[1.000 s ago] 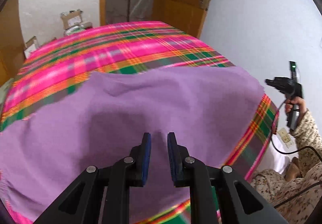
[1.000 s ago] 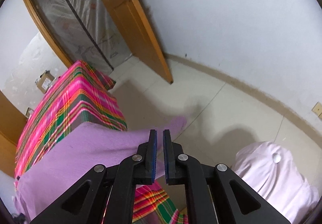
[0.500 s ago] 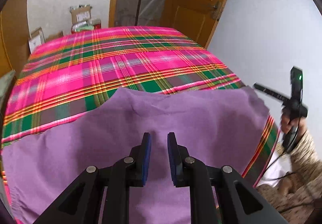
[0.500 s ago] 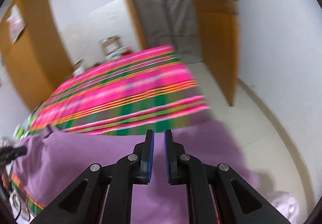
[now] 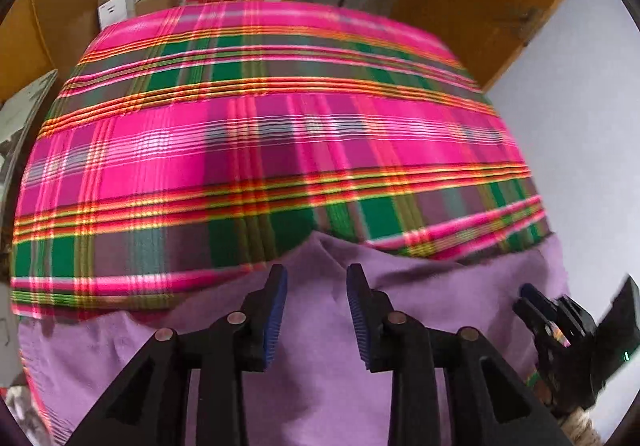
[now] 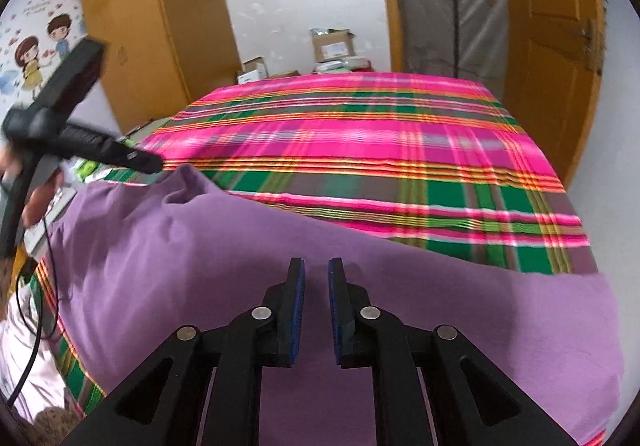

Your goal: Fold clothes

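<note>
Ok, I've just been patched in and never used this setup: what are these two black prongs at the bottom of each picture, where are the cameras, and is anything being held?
There is no robot arm. A person carries a hand-held two-finger gripper in each hand, and each gripper has a fisheye camera looking forward along its fingers. One picture comes from the left gripper, the other from the right gripper. The prongs are those fingers with blue pads.

Both look at a surface covered by a pink and green plaid cloth, with a purple garment spread over its near edge. Each view also catches the other gripper at its side.

Both grippers have a gap between the pads and nothing between them, so the garment is not held.
</note>
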Action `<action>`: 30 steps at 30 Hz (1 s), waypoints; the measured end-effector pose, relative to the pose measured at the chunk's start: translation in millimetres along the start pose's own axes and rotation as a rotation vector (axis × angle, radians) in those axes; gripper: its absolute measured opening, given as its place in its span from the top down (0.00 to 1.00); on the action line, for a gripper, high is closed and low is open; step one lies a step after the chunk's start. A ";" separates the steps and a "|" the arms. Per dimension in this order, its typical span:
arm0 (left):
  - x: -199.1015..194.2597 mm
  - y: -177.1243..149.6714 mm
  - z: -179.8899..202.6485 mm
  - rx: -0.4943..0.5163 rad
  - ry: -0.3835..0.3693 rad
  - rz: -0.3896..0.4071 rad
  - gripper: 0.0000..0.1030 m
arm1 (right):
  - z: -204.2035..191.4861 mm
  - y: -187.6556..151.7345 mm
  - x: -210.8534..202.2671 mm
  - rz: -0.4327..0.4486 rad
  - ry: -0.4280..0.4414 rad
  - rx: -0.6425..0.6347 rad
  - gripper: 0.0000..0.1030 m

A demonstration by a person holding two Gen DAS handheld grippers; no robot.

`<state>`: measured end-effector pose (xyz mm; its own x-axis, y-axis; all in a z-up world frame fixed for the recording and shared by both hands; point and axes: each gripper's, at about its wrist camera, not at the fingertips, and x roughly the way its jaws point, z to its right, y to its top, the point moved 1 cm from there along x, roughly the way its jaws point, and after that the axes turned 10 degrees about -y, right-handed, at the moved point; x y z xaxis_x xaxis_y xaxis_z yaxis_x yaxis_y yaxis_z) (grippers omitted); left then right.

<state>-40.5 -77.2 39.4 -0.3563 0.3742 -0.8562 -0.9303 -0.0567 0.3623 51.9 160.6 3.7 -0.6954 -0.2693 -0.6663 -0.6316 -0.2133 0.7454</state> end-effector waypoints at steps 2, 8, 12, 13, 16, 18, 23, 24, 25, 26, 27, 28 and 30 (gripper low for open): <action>10.6 5.8 -2.0 -0.013 0.028 -0.061 0.69 | -2.8 2.6 0.7 0.009 0.013 0.007 0.80; 21.4 21.1 -1.2 -0.023 0.061 -0.126 0.69 | -7.2 9.9 7.6 0.000 0.052 0.026 0.80; 24.7 26.7 -0.1 -0.034 0.054 -0.148 0.69 | -8.3 14.5 14.6 -0.013 0.072 0.038 0.80; 28.2 27.0 0.6 -0.026 0.066 -0.168 0.69 | -8.7 15.9 15.9 -0.014 0.078 0.036 0.80; 39.1 27.8 0.3 -0.028 0.096 -0.222 0.69 | -13.3 21.7 18.0 -0.008 0.087 0.013 0.80; 44.2 28.7 -1.0 -0.040 0.106 -0.244 0.69 | -16.1 25.1 19.2 -0.006 0.097 0.006 0.80; 52.5 30.9 2.2 -0.031 0.141 -0.299 0.74 | -20.3 26.1 23.8 -0.016 0.119 0.000 0.79; 52.2 32.4 2.1 -0.032 0.139 -0.300 0.82 | -20.6 26.4 24.3 -0.017 0.121 -0.002 0.79; 50.6 34.6 2.2 -0.030 0.129 -0.298 0.87 | -20.4 26.8 24.4 -0.016 0.122 -0.003 0.79; 48.3 36.6 1.7 -0.029 0.128 -0.289 0.89 | -20.1 27.3 24.4 -0.016 0.122 -0.005 0.79; 44.7 38.9 1.2 -0.027 0.129 -0.272 0.91 | -19.6 27.6 24.5 -0.015 0.123 -0.006 0.79; 39.1 41.6 0.8 -0.027 0.118 -0.250 0.92 | -19.1 27.4 25.0 -0.015 0.124 -0.008 0.79; 29.0 47.5 -1.6 -0.034 0.098 -0.206 0.92 | -19.0 27.3 26.7 -0.017 0.125 -0.015 0.79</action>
<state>-95.2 -70.5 31.3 -0.1632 0.2894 -0.9432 -0.9862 -0.0205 0.1644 22.6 129.8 6.6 -0.6360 -0.3800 -0.6716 -0.6370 -0.2327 0.7349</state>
